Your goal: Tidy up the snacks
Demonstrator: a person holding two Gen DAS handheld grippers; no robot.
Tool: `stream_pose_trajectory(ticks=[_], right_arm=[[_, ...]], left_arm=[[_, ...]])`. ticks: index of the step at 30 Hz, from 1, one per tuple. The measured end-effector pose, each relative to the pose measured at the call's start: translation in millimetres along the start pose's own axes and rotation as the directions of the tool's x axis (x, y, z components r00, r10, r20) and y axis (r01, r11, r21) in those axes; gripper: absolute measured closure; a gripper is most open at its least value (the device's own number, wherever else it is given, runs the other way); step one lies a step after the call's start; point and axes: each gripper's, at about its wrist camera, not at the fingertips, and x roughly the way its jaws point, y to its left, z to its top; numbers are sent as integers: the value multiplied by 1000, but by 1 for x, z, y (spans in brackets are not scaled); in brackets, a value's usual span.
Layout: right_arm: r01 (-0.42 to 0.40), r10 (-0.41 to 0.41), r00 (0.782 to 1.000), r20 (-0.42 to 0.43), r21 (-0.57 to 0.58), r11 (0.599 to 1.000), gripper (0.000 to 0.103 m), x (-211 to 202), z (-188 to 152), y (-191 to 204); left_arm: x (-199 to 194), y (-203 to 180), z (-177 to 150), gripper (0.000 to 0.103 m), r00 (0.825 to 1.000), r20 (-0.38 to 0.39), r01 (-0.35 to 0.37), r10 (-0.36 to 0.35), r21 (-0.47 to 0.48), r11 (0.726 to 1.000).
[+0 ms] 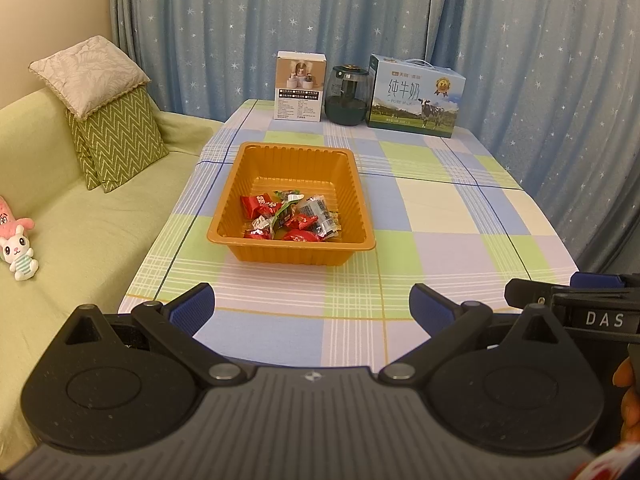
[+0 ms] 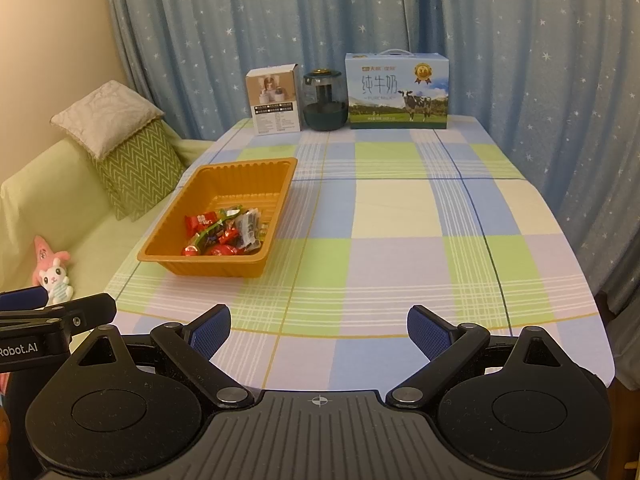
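Observation:
An orange plastic tray (image 1: 292,152) stands on the checked tablecloth, left of the middle; it also shows in the right wrist view (image 2: 240,168). Several wrapped snacks (image 1: 292,218), red, green and clear, lie heaped at its near end, and show in the right wrist view too (image 2: 224,234). My left gripper (image 1: 312,308) is open and empty, held over the table's near edge, short of the tray. My right gripper (image 2: 318,330) is open and empty, over the near edge to the right of the tray. Each gripper shows at the edge of the other's view.
At the table's far edge stand a white product box (image 1: 300,86), a dark glass jar (image 1: 347,96) and a blue milk carton box (image 1: 416,96). A green sofa (image 1: 60,220) with cushions and a plush toy (image 1: 18,248) lies left. Blue curtains hang behind.

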Motion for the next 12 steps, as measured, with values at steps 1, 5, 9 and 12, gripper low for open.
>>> stream_pose_trajectory(ticks=[1,5,9,12], right_arm=[[1,-1,1000,-1,0,1000,8,1,0,0],[0,0,1000,-1,-1,1000,8,1,0,0],[1,-1,1000,-1,-1,1000,8,1,0,0],[1,-1,1000,0,0,1000,8,1,0,1]], left_arm=[[0,0,0,0,1000,0,-1,1,-1,1000],[1,0,0,0,1000,0,-2,2,-2,1000],[2,-1,0,0,1000,5,4,-4,-2,1000],[3,-1,-1,0,1000,4,3,-3,0,1000]])
